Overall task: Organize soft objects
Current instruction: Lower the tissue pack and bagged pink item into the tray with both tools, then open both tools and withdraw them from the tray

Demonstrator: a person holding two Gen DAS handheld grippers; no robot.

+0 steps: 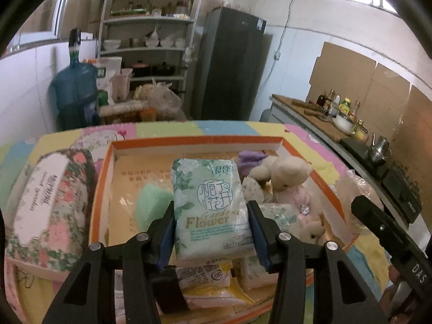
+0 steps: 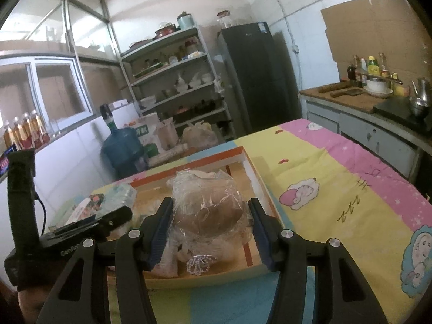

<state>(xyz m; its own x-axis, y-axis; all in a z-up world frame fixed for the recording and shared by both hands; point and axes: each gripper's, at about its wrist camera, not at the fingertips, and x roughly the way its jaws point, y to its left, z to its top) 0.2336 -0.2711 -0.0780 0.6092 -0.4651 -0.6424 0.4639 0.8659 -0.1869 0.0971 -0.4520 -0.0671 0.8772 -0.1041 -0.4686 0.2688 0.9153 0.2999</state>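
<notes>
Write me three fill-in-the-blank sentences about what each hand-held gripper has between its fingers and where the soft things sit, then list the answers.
1. The left hand-held gripper holds a tissue pack printed with the English word ____.
2. Between the fingers of the right hand-held gripper is a clear plastic bag with something ____ in colour inside.
3. The plush bear lies inside the box, whose rim is ____.

Answers: Flower; brown; orange
</notes>
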